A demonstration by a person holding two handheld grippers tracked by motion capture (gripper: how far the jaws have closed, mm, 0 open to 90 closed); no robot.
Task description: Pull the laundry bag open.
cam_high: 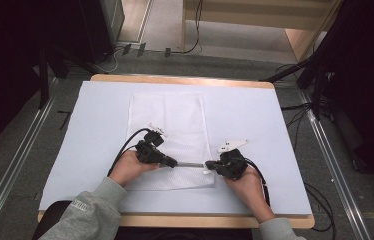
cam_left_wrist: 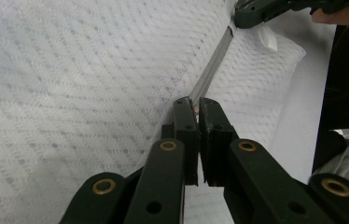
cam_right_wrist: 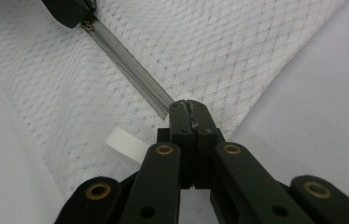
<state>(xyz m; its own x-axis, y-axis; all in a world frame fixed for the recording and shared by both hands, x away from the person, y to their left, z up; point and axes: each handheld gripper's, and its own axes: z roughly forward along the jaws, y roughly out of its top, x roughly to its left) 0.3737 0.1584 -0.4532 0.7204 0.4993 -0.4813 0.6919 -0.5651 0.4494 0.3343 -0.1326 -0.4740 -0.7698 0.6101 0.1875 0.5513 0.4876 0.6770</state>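
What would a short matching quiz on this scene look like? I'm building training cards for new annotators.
Things:
1. left gripper
2. right gripper
3. mesh bag
4. loop tab

States:
A. flat on the table
B. white ribbed strip at the bag's edge
C. shut at the zipper's end by the bag's corner
D. shut on the zipper partway along

Pairs: 1-D, 2-C, 3-A, 4-B

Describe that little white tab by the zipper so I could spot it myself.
Start at the white mesh bag lying on the table. Follow its grey zipper to the end pinched by the right gripper. Beside that end a short ribbed loop sticks out, solid white against the netting.
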